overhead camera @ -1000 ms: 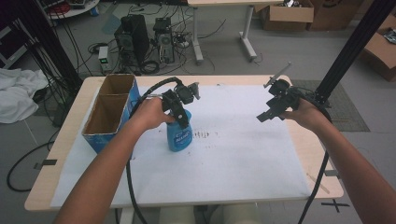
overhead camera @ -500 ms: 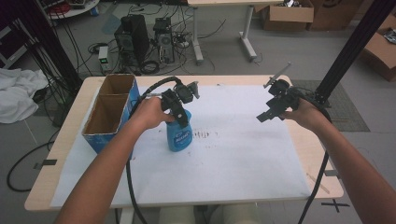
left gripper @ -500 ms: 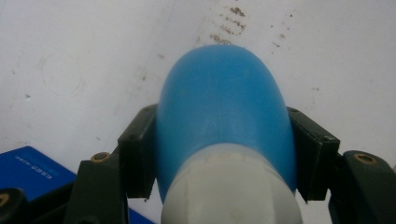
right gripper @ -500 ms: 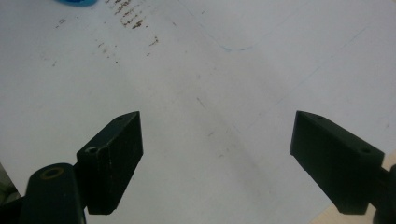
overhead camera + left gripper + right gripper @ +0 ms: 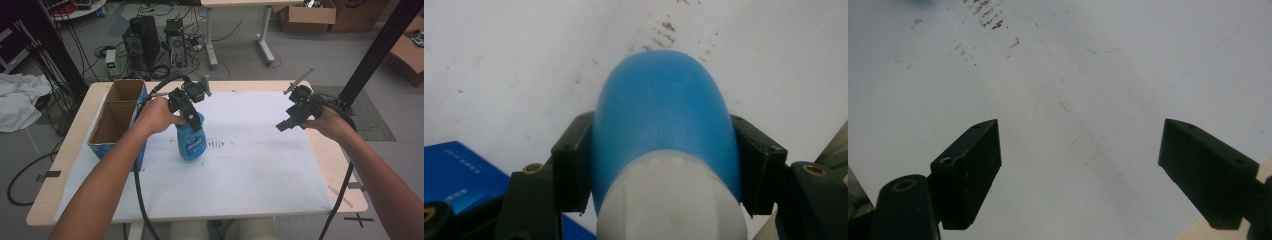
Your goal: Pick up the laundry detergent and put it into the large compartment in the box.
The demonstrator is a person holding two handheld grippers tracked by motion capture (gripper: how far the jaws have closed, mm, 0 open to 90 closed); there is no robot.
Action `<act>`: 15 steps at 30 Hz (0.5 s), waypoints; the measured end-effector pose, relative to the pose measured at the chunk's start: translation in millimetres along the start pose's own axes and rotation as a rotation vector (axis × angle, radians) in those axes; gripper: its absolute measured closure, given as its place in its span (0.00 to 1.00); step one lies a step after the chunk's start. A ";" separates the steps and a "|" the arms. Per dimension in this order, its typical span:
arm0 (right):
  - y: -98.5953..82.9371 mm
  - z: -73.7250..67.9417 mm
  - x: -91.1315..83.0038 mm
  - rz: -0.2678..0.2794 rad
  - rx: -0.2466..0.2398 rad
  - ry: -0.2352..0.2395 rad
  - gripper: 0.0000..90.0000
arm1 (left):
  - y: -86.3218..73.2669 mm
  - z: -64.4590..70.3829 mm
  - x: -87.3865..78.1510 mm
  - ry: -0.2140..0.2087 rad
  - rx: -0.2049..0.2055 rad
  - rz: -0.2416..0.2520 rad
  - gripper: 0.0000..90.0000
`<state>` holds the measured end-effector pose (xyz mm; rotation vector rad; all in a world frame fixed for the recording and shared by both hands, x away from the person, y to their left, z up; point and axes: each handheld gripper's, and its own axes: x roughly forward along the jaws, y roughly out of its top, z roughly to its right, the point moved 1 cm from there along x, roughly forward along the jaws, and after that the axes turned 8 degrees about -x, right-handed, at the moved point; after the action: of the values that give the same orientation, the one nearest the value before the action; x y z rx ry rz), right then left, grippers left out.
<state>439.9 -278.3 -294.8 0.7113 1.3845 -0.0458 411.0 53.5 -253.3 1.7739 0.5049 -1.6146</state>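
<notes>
A blue bottle (image 5: 191,141) with a white cap and a label stands upright on the white sheet (image 5: 250,165), a little left of centre. My left gripper (image 5: 192,118) is shut on its upper part. In the left gripper view both jaws press the blue shoulder (image 5: 664,115) just past the white cap (image 5: 671,200). My right gripper (image 5: 286,123) hangs open above the right side of the sheet, with nothing between its jaws; in the right gripper view its fingertips (image 5: 1079,170) frame bare white paper.
An open blue cardboard box (image 5: 116,117) with two compartments stands at the table's left edge, close to the bottle; its corner (image 5: 459,170) shows beside the left jaw. Brown smudges (image 5: 220,145) mark the sheet. A black pole (image 5: 372,55) rises at the right rear.
</notes>
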 end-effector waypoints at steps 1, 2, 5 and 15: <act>0.0 -0.3 -0.1 0.003 -0.001 0.000 0.19 | 0.4 0.0 -5.1 0.000 -0.003 0.005 0.42; 0.0 -0.8 -0.4 0.003 0.001 0.001 0.19 | 0.7 0.3 -8.9 0.002 -0.009 0.010 0.42; 0.1 -1.6 -1.1 0.004 -0.004 0.000 0.19 | 1.3 0.6 -18.8 0.010 -0.021 0.023 0.42; -1.0 -4.4 -4.6 0.015 -0.012 -0.001 0.19 | -1.7 -7.6 -62.6 0.058 -0.182 0.024 0.42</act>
<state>434.5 -278.7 -291.2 0.7120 1.3775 -0.0259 405.5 69.8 -192.6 1.6881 0.6339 -1.4557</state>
